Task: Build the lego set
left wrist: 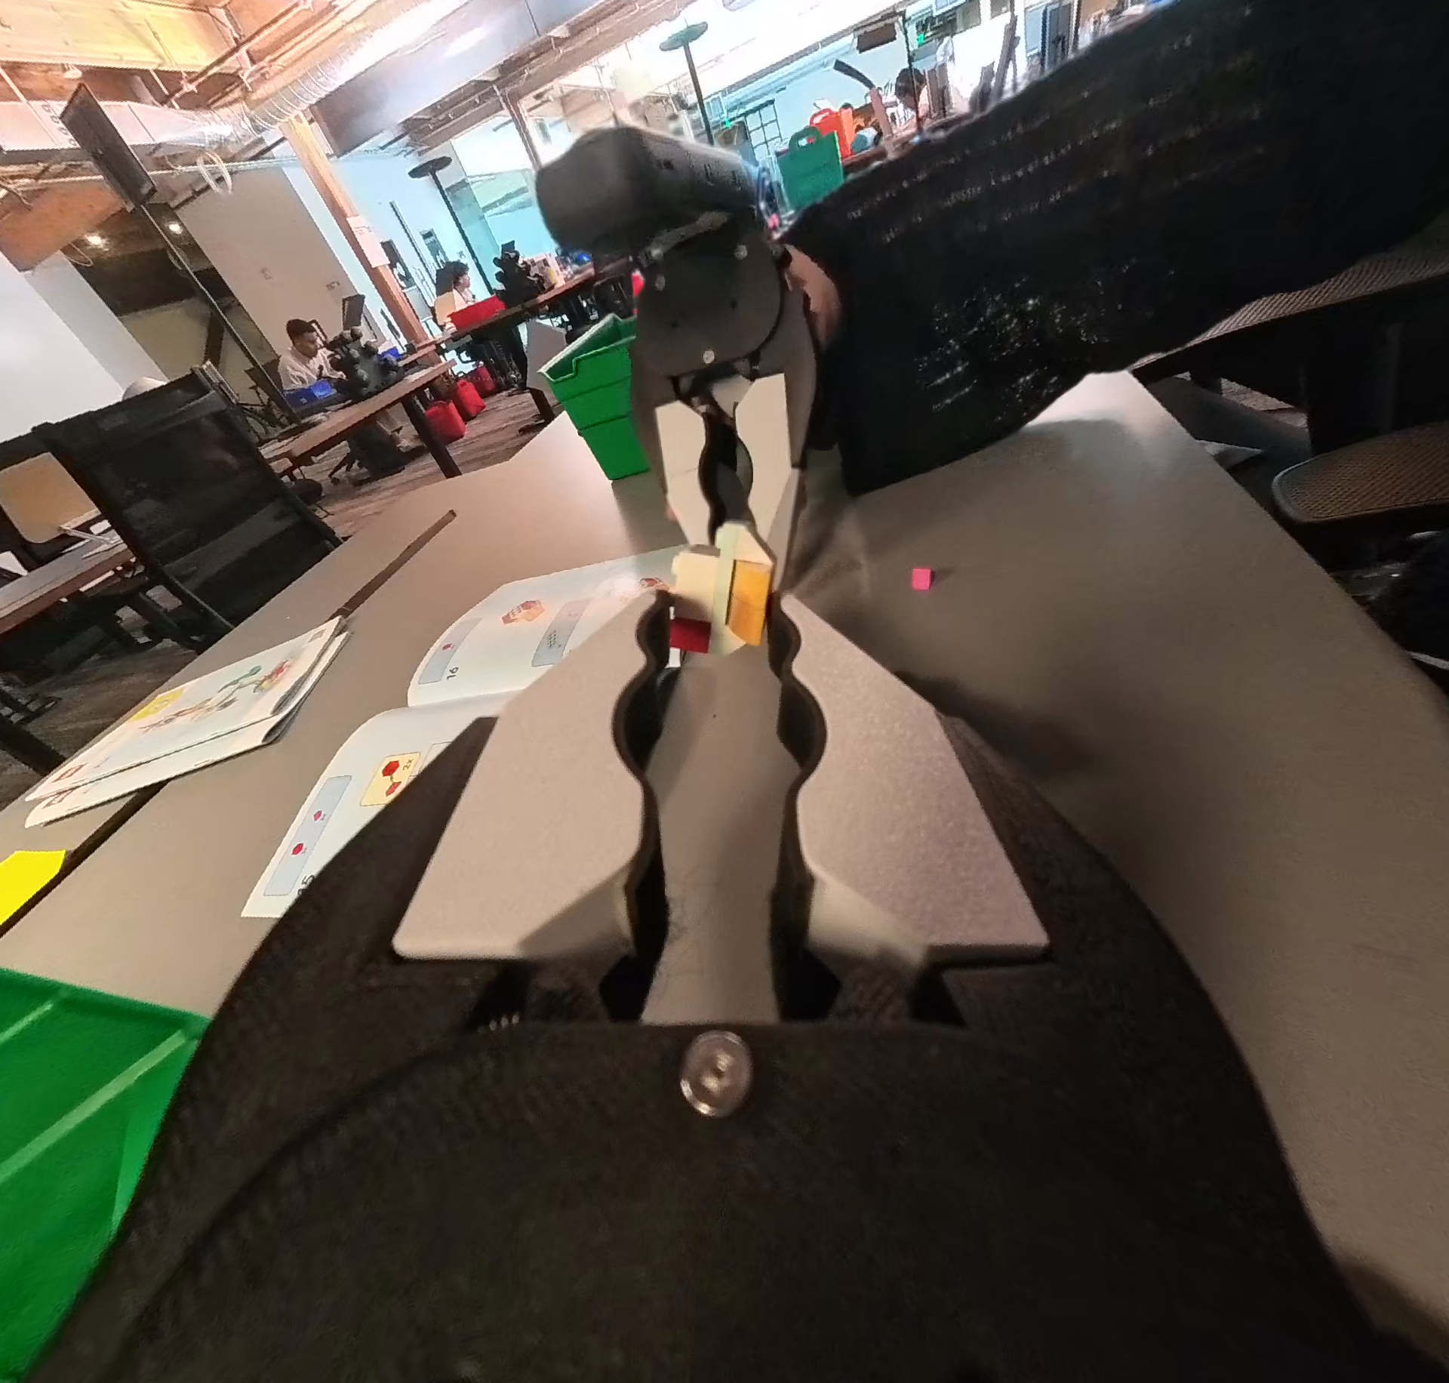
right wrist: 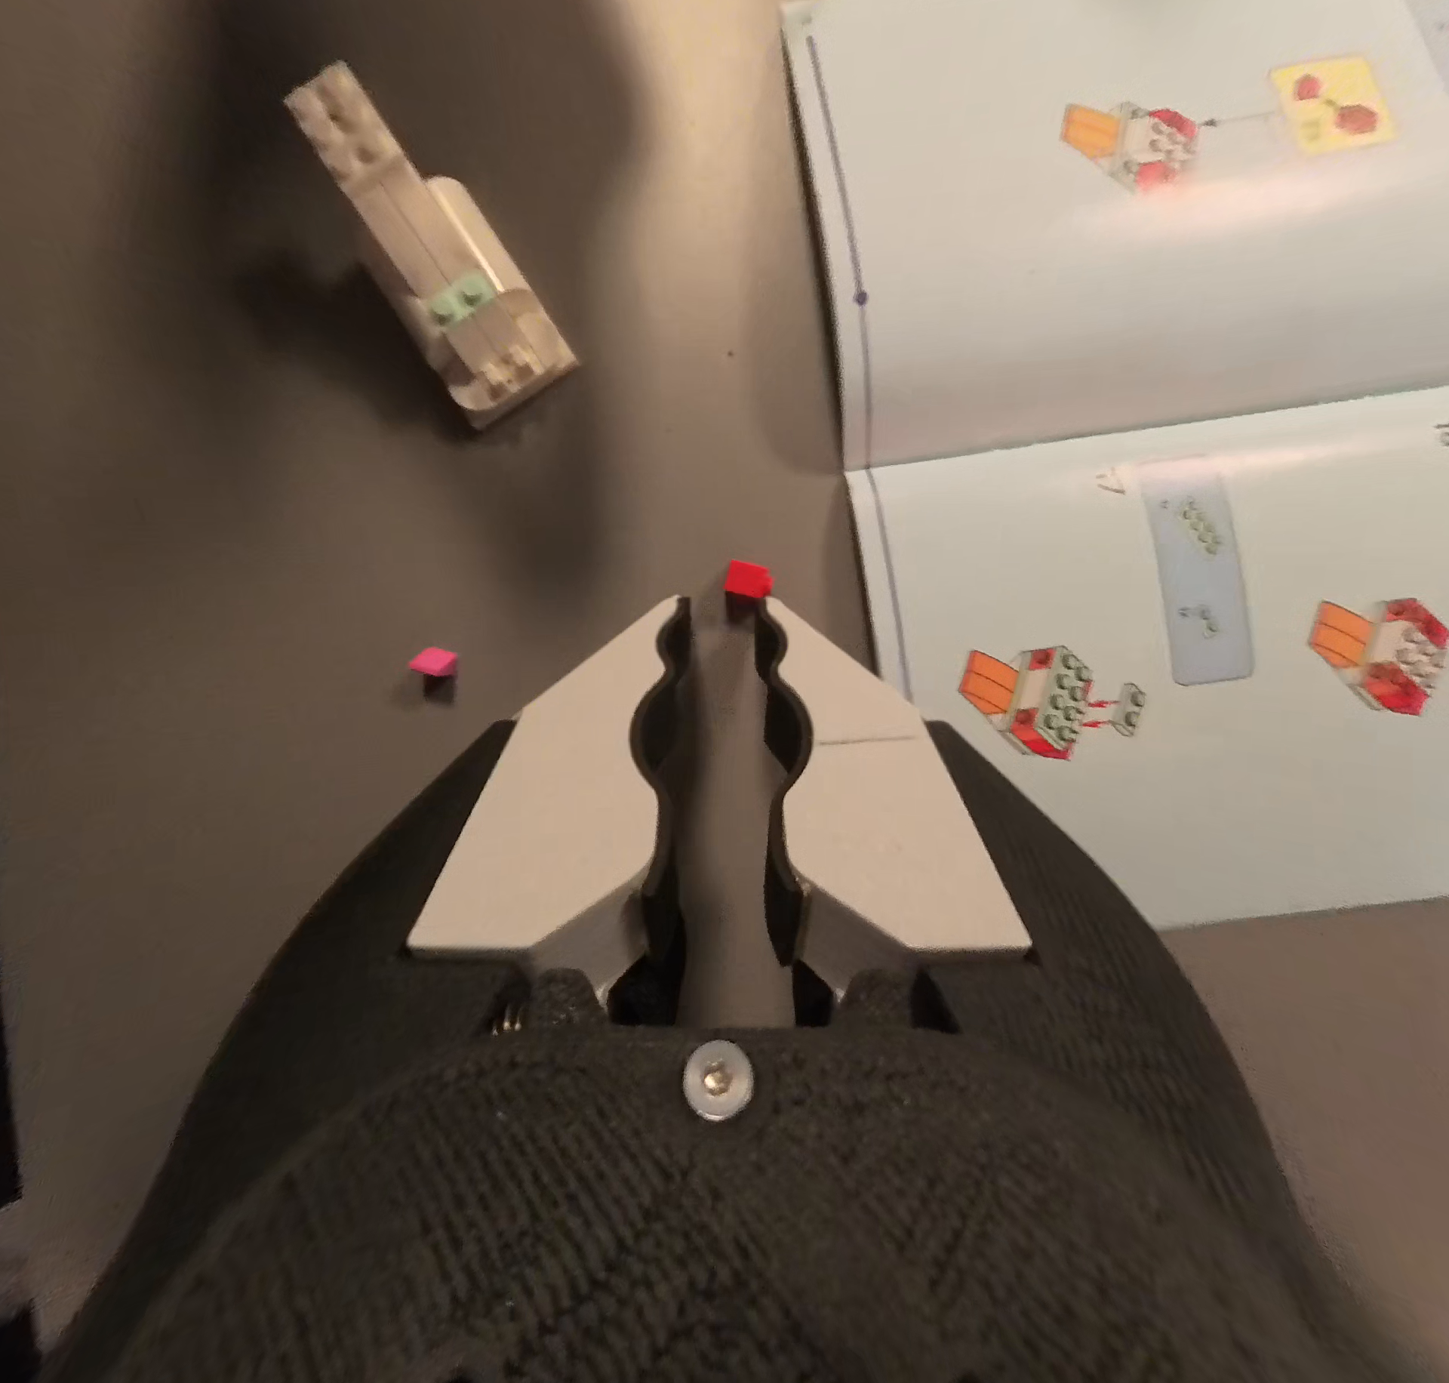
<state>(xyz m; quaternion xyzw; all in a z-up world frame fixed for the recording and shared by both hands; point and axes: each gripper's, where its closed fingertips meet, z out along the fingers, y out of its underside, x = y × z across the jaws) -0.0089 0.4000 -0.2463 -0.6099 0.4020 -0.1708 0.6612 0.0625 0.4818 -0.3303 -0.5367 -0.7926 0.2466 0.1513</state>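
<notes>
My left tongs (left wrist: 717,608) clamp the half-built model (left wrist: 725,600); my right tongs (right wrist: 725,600), nearly together, nip a red stud (right wrist: 745,581) at twelve o'clock.

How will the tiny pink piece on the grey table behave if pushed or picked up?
The pink piece looks tiny, so it is probably very light and apt to skid on the smooth table. Its top looks slanted, so a grip may slip off. It seems a stiff block, unlikely to roll.
</notes>
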